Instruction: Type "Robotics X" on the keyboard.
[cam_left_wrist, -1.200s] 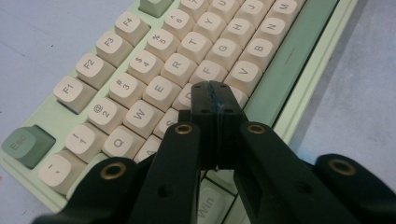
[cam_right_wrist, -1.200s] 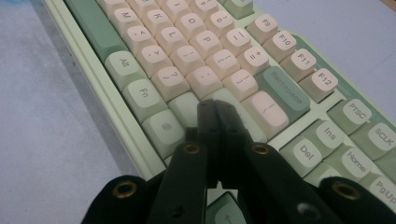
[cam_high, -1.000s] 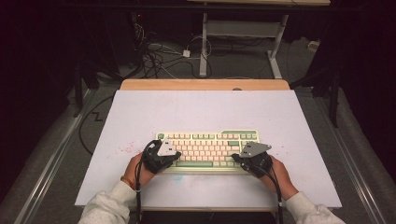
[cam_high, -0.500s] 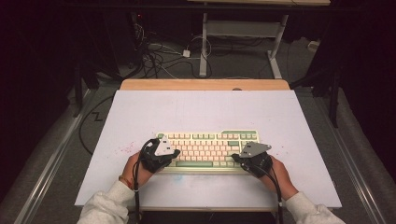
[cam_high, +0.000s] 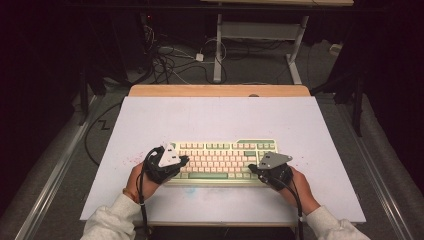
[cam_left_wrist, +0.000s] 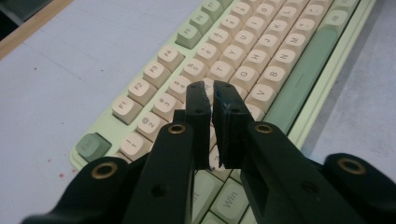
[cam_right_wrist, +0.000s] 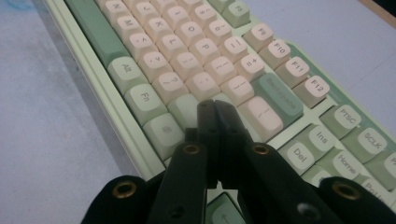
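A cream and green keyboard (cam_high: 222, 159) lies on the white table top (cam_high: 220, 117), near the front edge. My left gripper (cam_high: 184, 161) rests over the keyboard's left end, its jaws shut with just a sliver between the tips. In the left gripper view those tips (cam_left_wrist: 212, 91) hover over the upper-left letter keys of the keyboard (cam_left_wrist: 275, 56). My right gripper (cam_high: 253, 170) sits over the keyboard's right end. Seen from the right gripper view, it (cam_right_wrist: 212, 108) is shut and empty above the keys near Backspace on the keyboard (cam_right_wrist: 177, 46). A hand holds each gripper.
A wooden strip (cam_high: 220, 91) borders the table's far edge. Beyond it, cables (cam_high: 172, 60) lie on the floor beside a white desk frame (cam_high: 260, 35). Metal rails (cam_high: 55, 185) run along both sides of the table.
The left gripper has shifted and tilted slightly at the keyboard's left end. The right gripper and the keyboard have stayed put.
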